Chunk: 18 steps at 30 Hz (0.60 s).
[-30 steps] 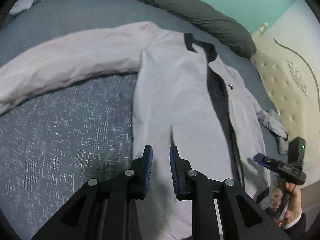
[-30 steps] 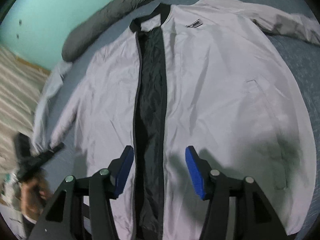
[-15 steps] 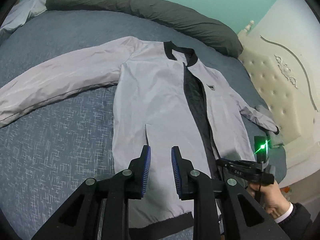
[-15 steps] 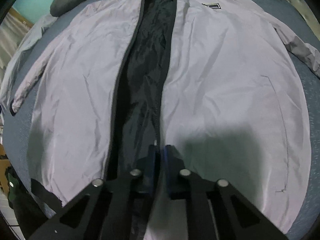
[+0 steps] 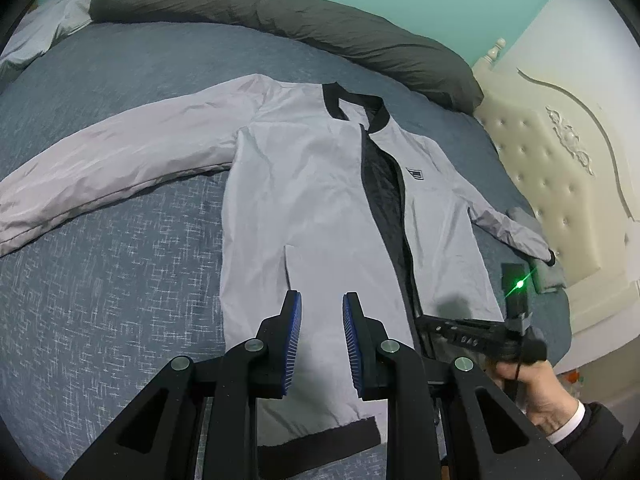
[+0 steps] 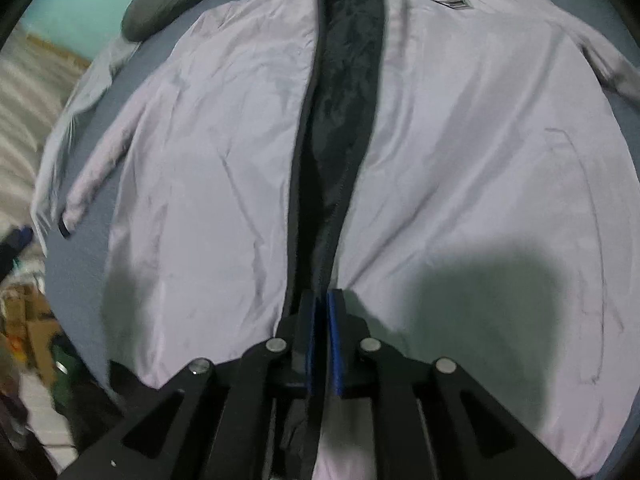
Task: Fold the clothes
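Currently the right hand-held gripper [image 6: 322,320] is clamped on the zipper edge of the jacket [image 6: 460,140] near its hem. The left hand-held gripper [image 5: 319,312] hovers partly open, empty, above the jacket, which lies flat, unzipped, on the bed [image 5: 120,280].

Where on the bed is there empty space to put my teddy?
The blue bedspread is bare below the jacket's long sleeve, and again between that sleeve and the dark pillow. By the headboard it is crowded: the other sleeve and a hand.
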Tool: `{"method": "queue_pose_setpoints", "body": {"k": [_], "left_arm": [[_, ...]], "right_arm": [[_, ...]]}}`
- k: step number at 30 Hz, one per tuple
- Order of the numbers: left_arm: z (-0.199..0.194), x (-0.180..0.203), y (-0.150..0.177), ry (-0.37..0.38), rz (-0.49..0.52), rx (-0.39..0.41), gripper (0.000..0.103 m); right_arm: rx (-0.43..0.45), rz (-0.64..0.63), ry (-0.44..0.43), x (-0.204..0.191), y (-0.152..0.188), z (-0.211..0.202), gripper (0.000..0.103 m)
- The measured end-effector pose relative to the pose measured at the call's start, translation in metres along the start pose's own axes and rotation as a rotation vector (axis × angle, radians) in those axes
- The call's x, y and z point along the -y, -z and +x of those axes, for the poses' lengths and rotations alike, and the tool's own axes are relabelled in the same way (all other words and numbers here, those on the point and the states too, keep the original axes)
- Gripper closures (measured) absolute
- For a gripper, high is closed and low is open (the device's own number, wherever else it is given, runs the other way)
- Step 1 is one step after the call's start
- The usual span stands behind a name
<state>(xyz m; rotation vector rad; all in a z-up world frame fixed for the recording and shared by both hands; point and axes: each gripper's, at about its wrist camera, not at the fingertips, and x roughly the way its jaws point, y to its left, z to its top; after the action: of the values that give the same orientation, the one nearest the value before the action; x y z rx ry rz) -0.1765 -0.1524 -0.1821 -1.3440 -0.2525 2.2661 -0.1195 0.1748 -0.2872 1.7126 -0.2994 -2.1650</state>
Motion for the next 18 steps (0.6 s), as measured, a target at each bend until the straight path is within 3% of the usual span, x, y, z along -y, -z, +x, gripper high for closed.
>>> {"method": "queue_pose_setpoints", "body": {"k": [1, 2, 4, 9, 12, 18], "left_arm": [[-0.001, 0.003, -0.001, 0.001, 0.008, -0.001, 0.08], [-0.001, 0.005, -0.001, 0.003, 0.013, -0.001, 0.08], [-0.002, 0.009, -0.001, 0.007, 0.022, -0.003, 0.08], [0.017, 0.03, 0.009, 0.046, 0.054, -0.053, 0.08], [0.03, 0.044, 0.015, 0.07, 0.074, -0.085, 0.08], [0.068, 0.076, 0.03, 0.127, 0.11, -0.166, 0.08]], "right_arm": [[0.012, 0.02, -0.02, 0.006, 0.0, -0.009, 0.09], [0.035, 0.033, -0.041, 0.012, 0.0, -0.023, 0.074], [0.09, 0.061, -0.063, 0.028, -0.003, -0.056, 0.062], [0.153, 0.093, -0.002, 0.071, -0.001, -0.111, 0.062], [0.145, 0.127, 0.064, 0.103, 0.01, -0.126, 0.062], [0.16, 0.261, 0.063, 0.159, 0.039, -0.152, 0.062]]}}
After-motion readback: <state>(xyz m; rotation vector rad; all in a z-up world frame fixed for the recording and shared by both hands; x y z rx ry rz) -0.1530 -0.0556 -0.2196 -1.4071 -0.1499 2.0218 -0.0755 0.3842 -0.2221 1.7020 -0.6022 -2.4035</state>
